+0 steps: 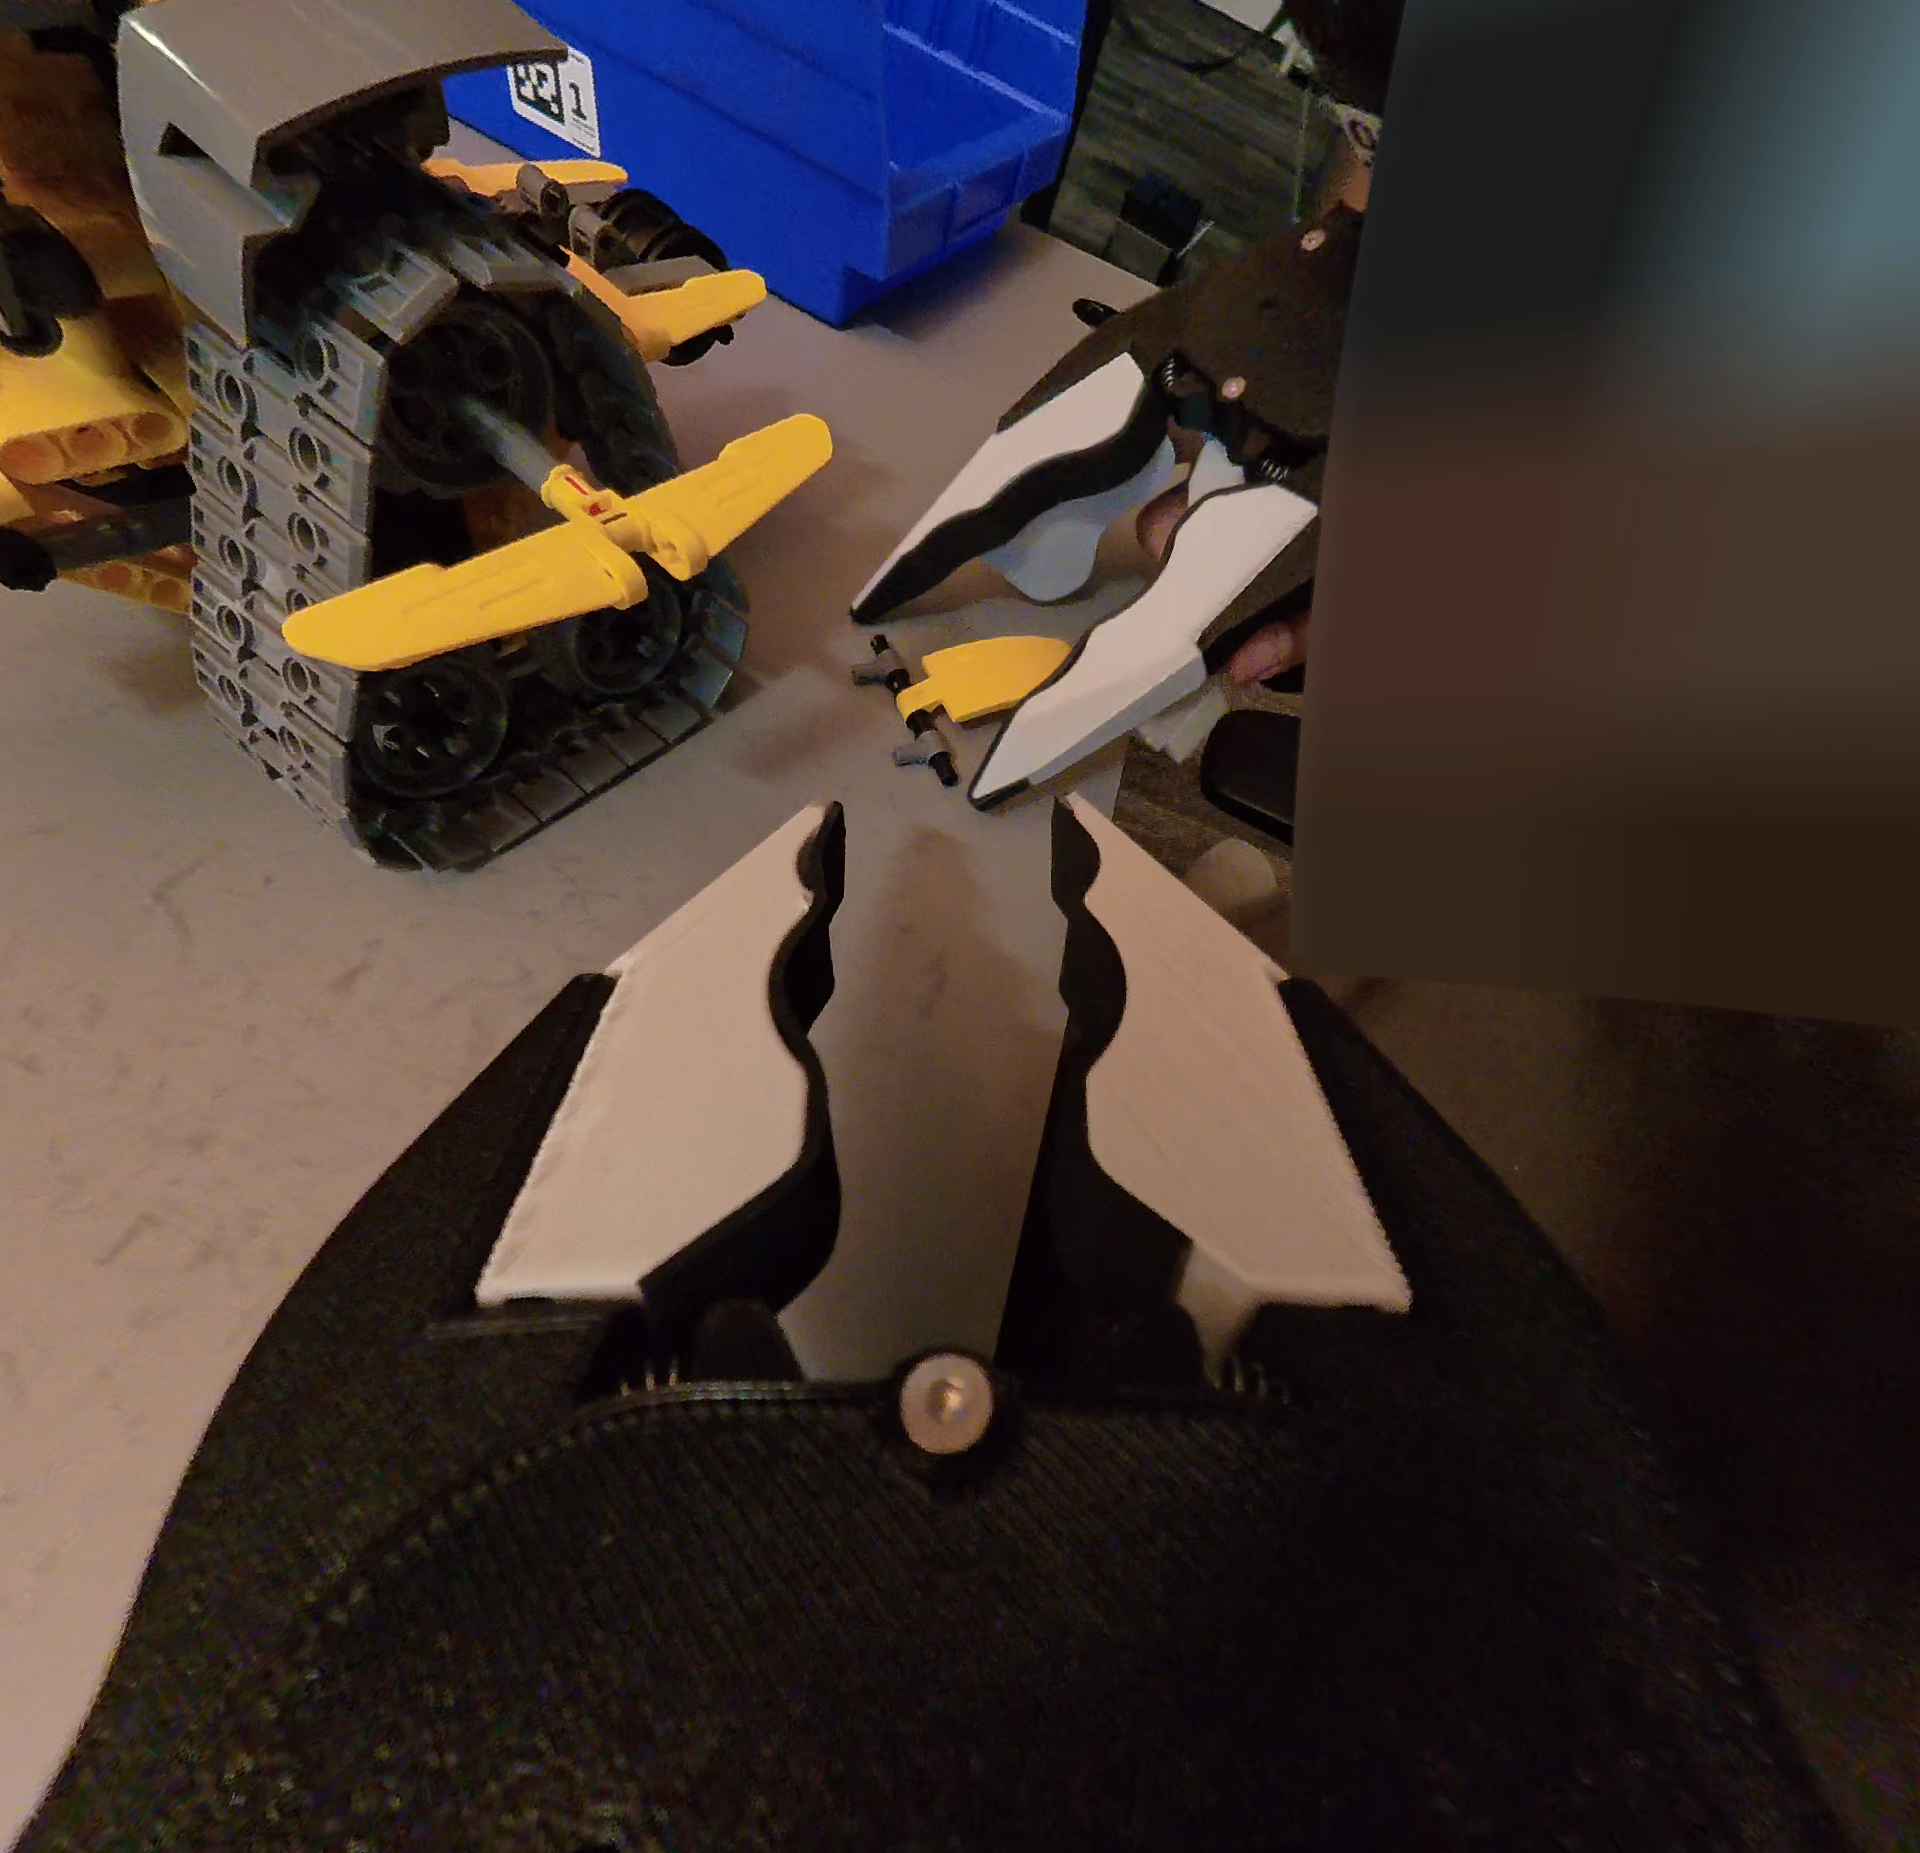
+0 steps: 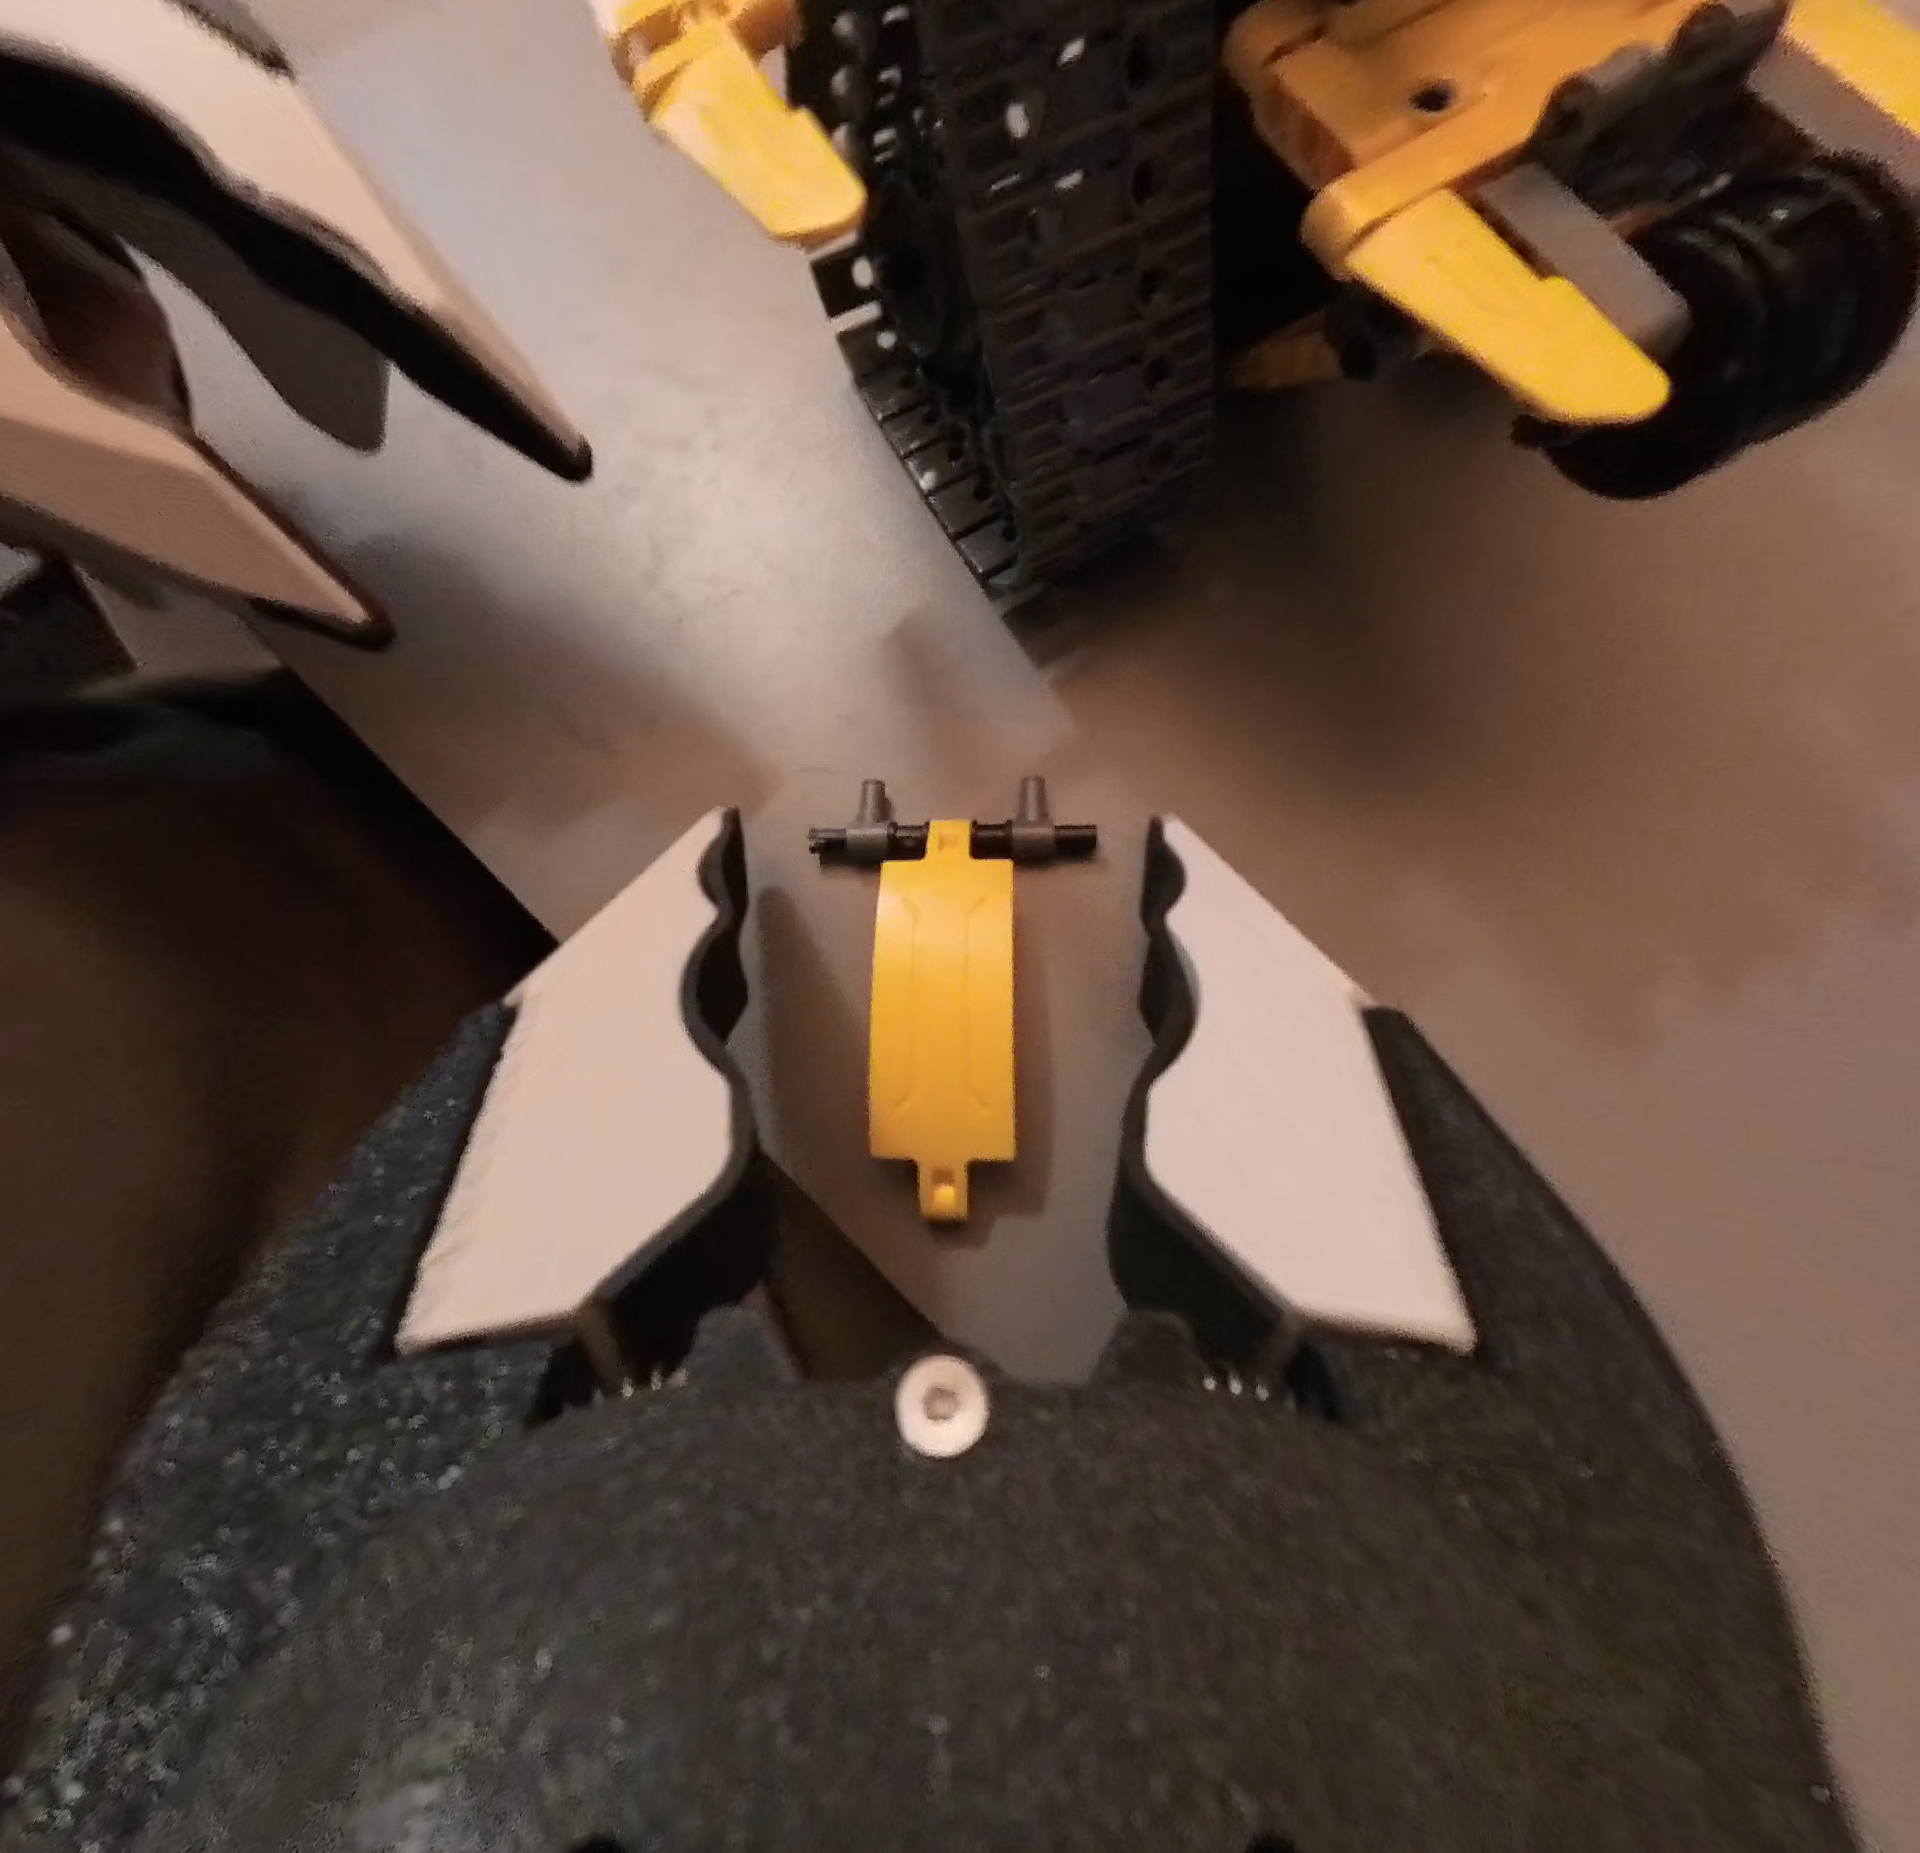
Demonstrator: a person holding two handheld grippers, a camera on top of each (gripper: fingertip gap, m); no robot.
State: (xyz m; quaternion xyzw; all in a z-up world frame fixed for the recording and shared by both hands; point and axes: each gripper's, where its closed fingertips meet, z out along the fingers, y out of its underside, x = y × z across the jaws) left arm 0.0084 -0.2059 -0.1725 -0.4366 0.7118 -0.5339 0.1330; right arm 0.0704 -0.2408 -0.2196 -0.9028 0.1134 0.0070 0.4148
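Small curved yellow plastic panel [image 2: 941, 1014] with a dark grey cross-pin axle [image 2: 951, 839] at its far end lies flat on the grey worktop [image 2: 1455, 868], near the tracked yellow-and-grey brick-built vehicle [image 2: 1039, 245]. Right tongs [image 2: 945, 868] gape apart, 1 finger either side of the panel, not touching. Left tongs [image 1: 945, 837] apart too, empty, beside the panel. Looks light, rigid, slick; I'd pinch its long edges mid-length, since the pins may pop off.

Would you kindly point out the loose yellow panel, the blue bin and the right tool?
loose yellow panel [image 2: 940, 1014]: right wrist view, panel middle.
blue bin [image 1: 790, 110]: left wrist view, side wall.
right tool [image 2: 945, 837]: right wrist view, between its fingertips.
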